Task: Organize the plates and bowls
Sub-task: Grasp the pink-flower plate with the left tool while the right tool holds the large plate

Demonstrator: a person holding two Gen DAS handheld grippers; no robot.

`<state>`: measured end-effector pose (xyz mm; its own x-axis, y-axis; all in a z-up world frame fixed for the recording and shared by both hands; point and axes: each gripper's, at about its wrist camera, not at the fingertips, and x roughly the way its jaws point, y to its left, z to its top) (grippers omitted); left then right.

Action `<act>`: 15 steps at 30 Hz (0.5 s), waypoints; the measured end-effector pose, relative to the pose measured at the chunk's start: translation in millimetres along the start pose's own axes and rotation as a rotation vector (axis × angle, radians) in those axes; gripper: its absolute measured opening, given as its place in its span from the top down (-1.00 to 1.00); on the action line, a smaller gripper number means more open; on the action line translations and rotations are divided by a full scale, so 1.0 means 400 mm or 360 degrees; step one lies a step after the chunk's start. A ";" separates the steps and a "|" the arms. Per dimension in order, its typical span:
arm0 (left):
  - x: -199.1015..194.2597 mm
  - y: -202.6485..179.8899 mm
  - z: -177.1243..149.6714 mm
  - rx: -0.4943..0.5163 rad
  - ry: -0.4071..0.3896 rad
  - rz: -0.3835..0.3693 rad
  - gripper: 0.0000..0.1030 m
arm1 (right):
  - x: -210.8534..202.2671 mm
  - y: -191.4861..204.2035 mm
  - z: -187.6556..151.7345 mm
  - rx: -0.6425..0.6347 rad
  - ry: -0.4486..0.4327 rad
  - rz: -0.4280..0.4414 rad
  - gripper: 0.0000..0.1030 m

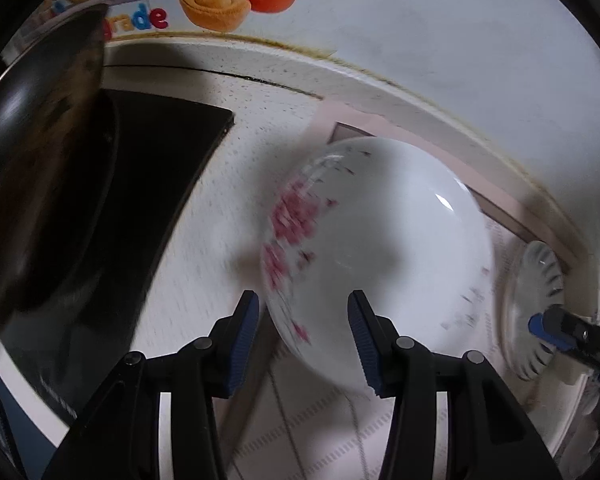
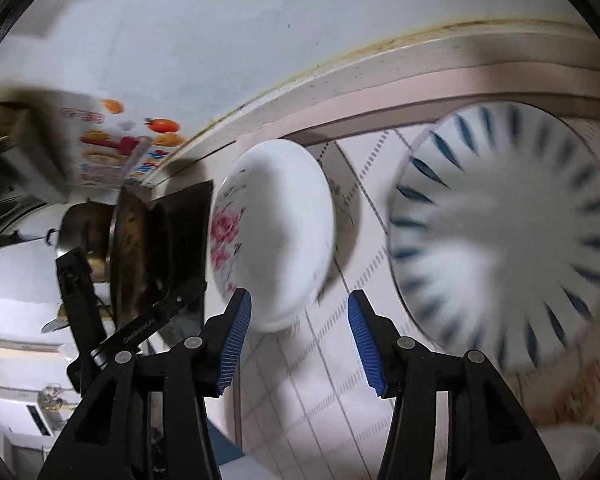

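Blue-padded fingers of the left tool stand spread, empty, just short of the floral bowl; its near rim falls between them. That bowl sits on a checked mat on the counter, just right of a black cooktop. Right of the floral bowl lies the blue-striped plate, with the right tool spread and empty between the two. Judging by this, the approach is under way; next, the left tool must straddle the rim and pinch it.
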<state>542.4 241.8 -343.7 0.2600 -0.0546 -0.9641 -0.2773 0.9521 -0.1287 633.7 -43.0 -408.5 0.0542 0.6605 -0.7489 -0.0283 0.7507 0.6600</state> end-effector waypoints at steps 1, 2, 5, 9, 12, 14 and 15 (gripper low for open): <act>0.016 0.006 0.013 0.0009 0.0013 -0.0002 0.15 | 0.025 0.004 0.015 0.0002 0.0008 -0.0023 -0.04; 0.035 0.013 0.029 0.0016 0.0033 -0.0008 0.15 | 0.048 0.011 0.032 0.0004 0.0014 -0.0050 -0.04; 0.078 0.027 0.060 0.0041 0.0077 -0.0030 0.15 | 0.110 0.023 0.078 0.0005 0.0029 -0.0128 -0.04; 0.116 0.033 0.087 0.0061 0.0119 -0.0057 0.15 | 0.163 0.028 0.125 0.0005 0.0034 -0.0193 -0.03; 0.144 0.040 0.099 0.0067 0.0151 -0.0080 0.15 | 0.194 0.020 0.148 0.0021 0.0044 -0.0247 -0.03; 0.155 0.044 0.100 0.0071 0.0167 -0.0093 0.15 | 0.205 0.009 0.154 0.0041 0.0056 -0.0259 0.01; 0.158 0.045 0.100 0.0076 0.0168 -0.0097 0.16 | 0.212 0.006 0.157 0.0048 0.0061 -0.0260 0.04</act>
<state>590.9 267.4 -397.6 0.1755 -0.1416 -0.9743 -0.2191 0.9592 -0.1789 700.8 13.9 -466.8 0.0174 0.5304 -0.8476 0.0079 0.8476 0.5306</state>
